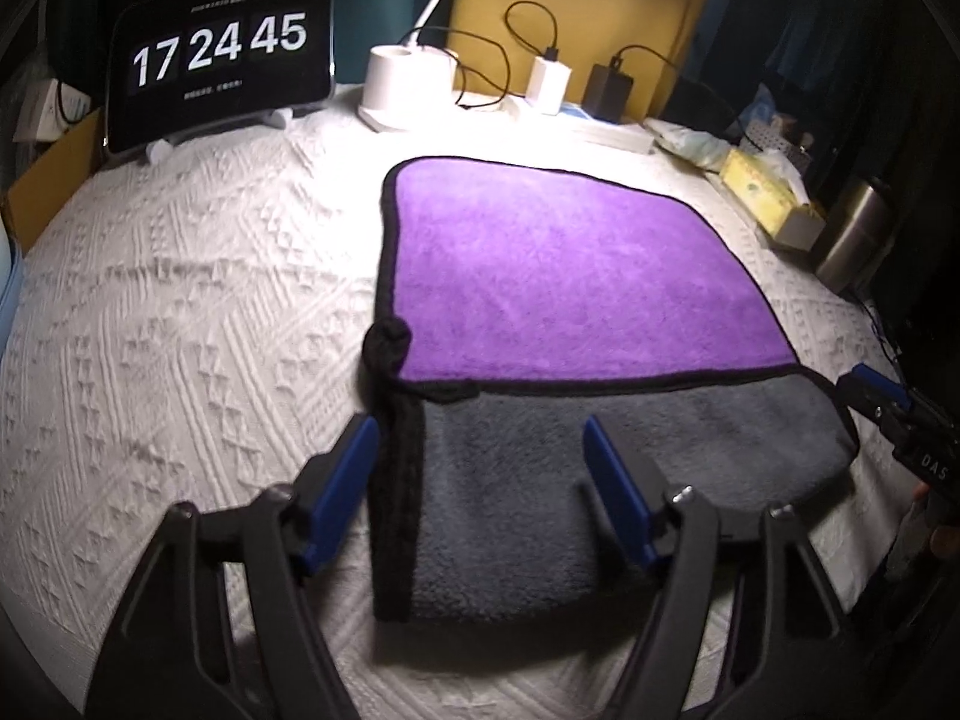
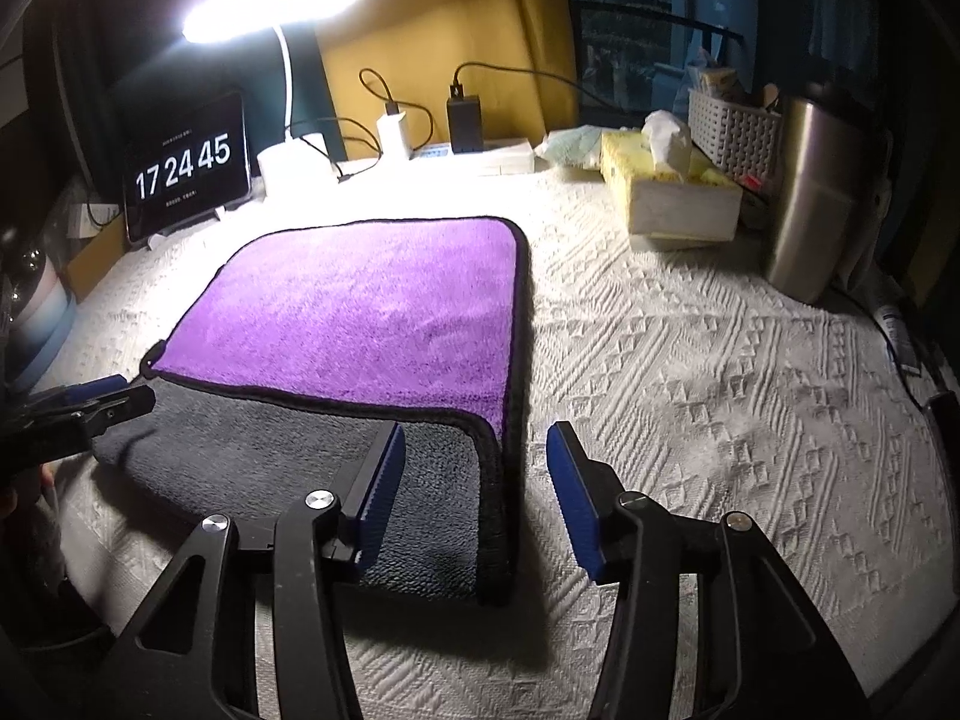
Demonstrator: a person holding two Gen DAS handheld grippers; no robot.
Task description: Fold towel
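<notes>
My left gripper hangs released over the near left corner of the towel, one blue finger off the left edge, the other above the grey flap. My right gripper is likewise spread wide, straddling the near right edge of the towel. The towel lies flat on the white-quilted bench, its near grey strip folded over the purple face, the fold line running left to right. The next fold, I judge, wants both corners pinched evenly at the black hem, lifted together and carried far to meet the far edge, keeping the bunched left corner smoothed. The clock and lamp base stand well beyond.
</notes>
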